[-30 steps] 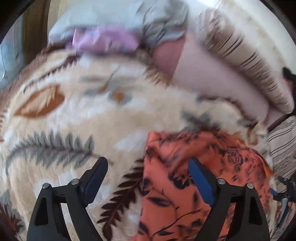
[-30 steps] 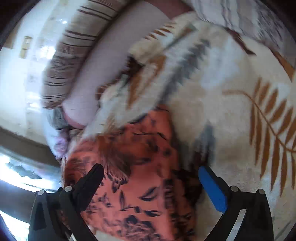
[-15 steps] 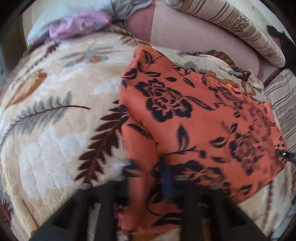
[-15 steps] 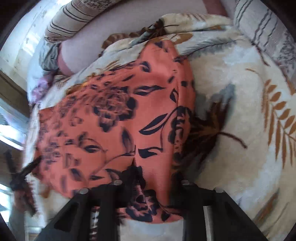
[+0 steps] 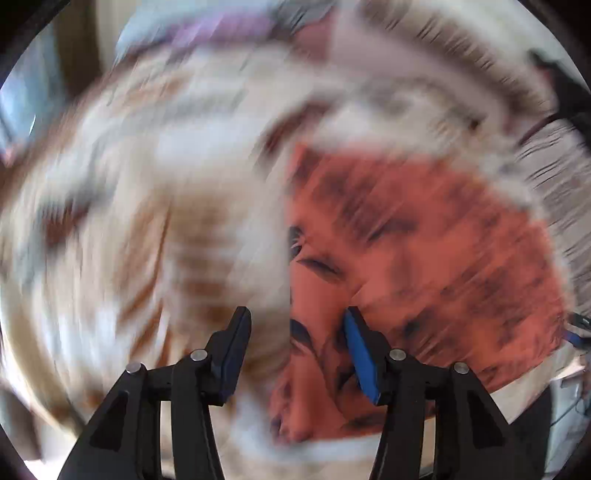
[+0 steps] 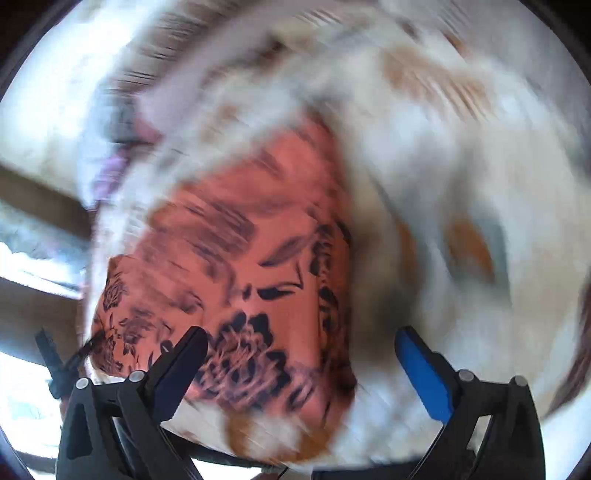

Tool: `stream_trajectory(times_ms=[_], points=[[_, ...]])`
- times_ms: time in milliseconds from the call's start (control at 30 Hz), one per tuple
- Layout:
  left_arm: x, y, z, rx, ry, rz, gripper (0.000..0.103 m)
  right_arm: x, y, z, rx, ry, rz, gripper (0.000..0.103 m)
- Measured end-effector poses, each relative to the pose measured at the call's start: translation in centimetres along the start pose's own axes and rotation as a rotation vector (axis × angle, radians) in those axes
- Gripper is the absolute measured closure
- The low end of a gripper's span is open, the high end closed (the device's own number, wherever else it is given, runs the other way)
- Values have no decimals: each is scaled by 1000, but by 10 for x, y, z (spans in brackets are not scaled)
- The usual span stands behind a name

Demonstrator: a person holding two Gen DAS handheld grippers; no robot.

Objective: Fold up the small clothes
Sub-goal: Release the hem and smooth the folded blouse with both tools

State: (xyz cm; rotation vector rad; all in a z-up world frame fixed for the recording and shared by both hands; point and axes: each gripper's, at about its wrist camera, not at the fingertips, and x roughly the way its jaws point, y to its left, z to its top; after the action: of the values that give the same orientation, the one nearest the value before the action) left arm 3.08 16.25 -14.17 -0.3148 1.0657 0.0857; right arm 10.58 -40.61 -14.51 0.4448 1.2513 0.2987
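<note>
An orange garment with black flowers [image 5: 424, 251] lies on the leaf-patterned blanket [image 5: 147, 221]; both views are motion-blurred. My left gripper [image 5: 295, 332] is open over the garment's near left edge, holding nothing. In the right wrist view the same garment [image 6: 251, 280] lies left of centre. My right gripper [image 6: 301, 354] is wide open over its near right corner and empty.
Striped cushions [image 5: 461, 48] and a pink cushion [image 5: 317, 40] line the far side. Purple and grey clothes [image 5: 221, 26] lie at the far left. The blanket's [image 6: 461, 184] near edge shows at the bottom of the right wrist view.
Half a second ago both grippers looked shut on the garment's near edge. Now both are open and the garment lies released. Both cameras are swinging fast.
</note>
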Motion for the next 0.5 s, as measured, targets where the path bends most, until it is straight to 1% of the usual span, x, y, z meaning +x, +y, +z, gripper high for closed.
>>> stream_trajectory(times_ms=[33, 67, 100, 133, 200, 233, 267, 333, 367, 400, 433, 467, 500], points=[[-15, 10, -9, -34, -90, -37, 49, -6, -14, -17, 17, -76, 53, 7], [-25, 14, -13, -61, -87, 0, 49, -21, -20, -31, 36, -148, 66, 7], [-34, 18, -14, -84, -83, 31, 49, -30, -26, -41, 79, -160, 46, 6], [-45, 20, -13, -105, -112, 47, 49, -43, -30, -49, 104, -198, 40, 6], [-59, 15, -8, -88, -160, 80, 49, -60, -28, -56, 94, -267, 38, 6], [-63, 8, -2, -55, -172, 83, 49, -67, -20, -55, 71, -278, 46, 6], [-65, 0, 4, -31, -187, 73, 49, -70, -11, -51, 51, -279, 73, 5], [-70, -20, 9, 16, -237, 17, 47, -73, 17, -40, -13, -286, 181, 5], [-69, -31, 10, 35, -250, -11, 43, -73, 32, -36, -43, -279, 253, 5], [-69, -41, 10, 49, -260, -39, 36, -68, 44, -31, -57, -267, 315, 5], [-66, -50, 8, 59, -268, -70, 32, -59, 53, -26, -58, -247, 379, 5], [-56, -58, 5, 66, -265, -97, 24, -41, 61, -19, -39, -215, 433, 5], [-39, -67, 4, 74, -227, -99, 23, -17, 61, -16, -3, -154, 468, 5]])
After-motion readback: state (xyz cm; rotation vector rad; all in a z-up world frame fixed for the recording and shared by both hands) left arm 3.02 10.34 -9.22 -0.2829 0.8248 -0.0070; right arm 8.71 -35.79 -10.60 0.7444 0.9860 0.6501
